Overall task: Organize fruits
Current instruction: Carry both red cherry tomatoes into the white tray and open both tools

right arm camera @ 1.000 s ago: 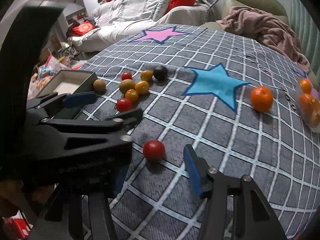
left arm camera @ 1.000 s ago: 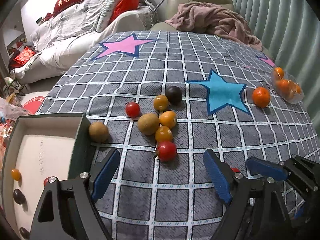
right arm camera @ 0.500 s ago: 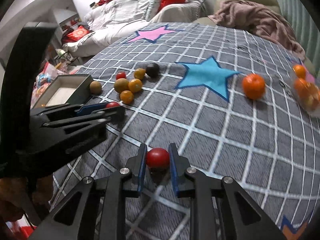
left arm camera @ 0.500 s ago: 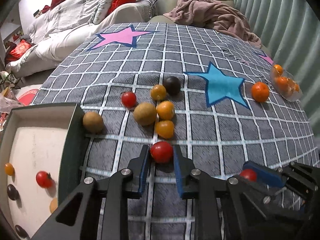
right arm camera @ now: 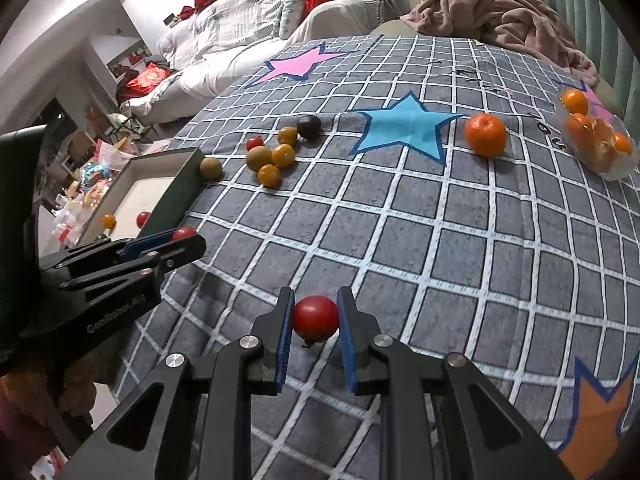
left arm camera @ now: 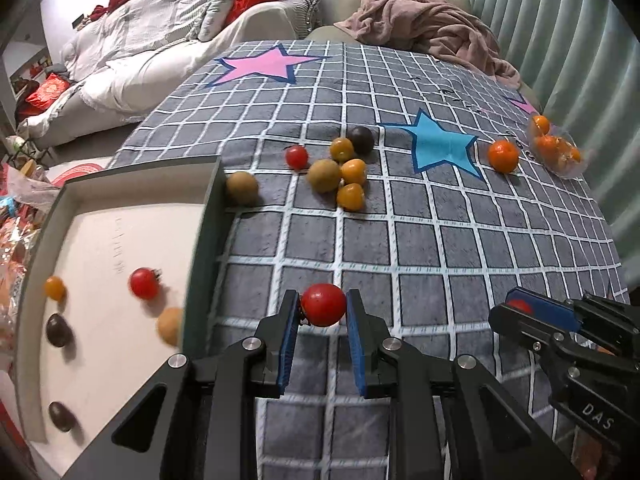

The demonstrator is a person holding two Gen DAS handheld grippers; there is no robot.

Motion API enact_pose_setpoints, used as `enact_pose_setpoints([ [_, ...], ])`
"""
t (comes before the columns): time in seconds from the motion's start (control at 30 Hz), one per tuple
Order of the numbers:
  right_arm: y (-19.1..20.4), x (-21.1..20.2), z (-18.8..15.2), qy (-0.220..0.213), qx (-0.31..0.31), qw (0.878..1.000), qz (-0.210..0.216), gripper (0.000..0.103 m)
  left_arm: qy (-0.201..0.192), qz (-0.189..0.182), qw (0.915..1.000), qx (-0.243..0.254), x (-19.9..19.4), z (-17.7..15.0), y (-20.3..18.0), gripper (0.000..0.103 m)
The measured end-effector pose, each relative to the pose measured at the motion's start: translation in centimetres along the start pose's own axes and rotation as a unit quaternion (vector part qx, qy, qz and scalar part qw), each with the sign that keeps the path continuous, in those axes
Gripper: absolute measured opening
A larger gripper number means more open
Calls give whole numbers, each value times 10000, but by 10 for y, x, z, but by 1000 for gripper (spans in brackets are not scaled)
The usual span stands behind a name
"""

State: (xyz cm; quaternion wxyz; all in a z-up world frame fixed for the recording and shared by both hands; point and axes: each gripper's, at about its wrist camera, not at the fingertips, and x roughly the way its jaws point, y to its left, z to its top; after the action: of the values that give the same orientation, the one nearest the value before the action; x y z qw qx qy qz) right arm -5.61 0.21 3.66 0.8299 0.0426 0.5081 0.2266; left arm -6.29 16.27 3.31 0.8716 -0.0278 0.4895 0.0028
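Observation:
My left gripper (left arm camera: 322, 309) is shut on a red tomato (left arm camera: 323, 305) and holds it above the cloth, just right of the dark open box (left arm camera: 206, 240). My right gripper (right arm camera: 314, 317) is shut on another red tomato (right arm camera: 315, 317) above the cloth. The box holds several small fruits, among them a red tomato (left arm camera: 144, 283). A cluster of loose fruit (left arm camera: 340, 164) lies further out: yellow, brown, dark and red ones. A brown fruit (left arm camera: 242, 187) rests against the box's far corner. The left gripper also shows in the right wrist view (right arm camera: 176, 240).
The grey checked cloth (left arm camera: 440, 240) with star patches covers the table. An orange (right arm camera: 485, 135) lies by the blue star. A clear bag of oranges (right arm camera: 596, 140) sits at the far right. A sofa with bedding and a pink blanket lies beyond the table.
Both grippers have closed on their red tomatoes and lifted them off the cloth. The left gripper has moved left toward the box with its tomato.

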Motion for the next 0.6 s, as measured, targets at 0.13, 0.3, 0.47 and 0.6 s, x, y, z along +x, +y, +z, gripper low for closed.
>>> enact_pose_setpoints([
  [0.13, 9, -7, -1, -5, 14, 10000, 13, 24, -53, 4, 10000, -20, -13, -4, 8, 25],
  [0.3, 28, -14, 3, -5, -102, 9999, 19, 24, -139, -40, 9998, -100, -27, -8, 23, 25],
  [0.47, 57, -19, 16, -34, -299, 9995, 118, 24, -265, -16, 9993, -254, -43, -8, 53, 25],
  [0.6, 85, -14, 30, -16, -499, 9985, 232, 24, -347, 77, 9983, -466, -52, -6, 90, 25],
])
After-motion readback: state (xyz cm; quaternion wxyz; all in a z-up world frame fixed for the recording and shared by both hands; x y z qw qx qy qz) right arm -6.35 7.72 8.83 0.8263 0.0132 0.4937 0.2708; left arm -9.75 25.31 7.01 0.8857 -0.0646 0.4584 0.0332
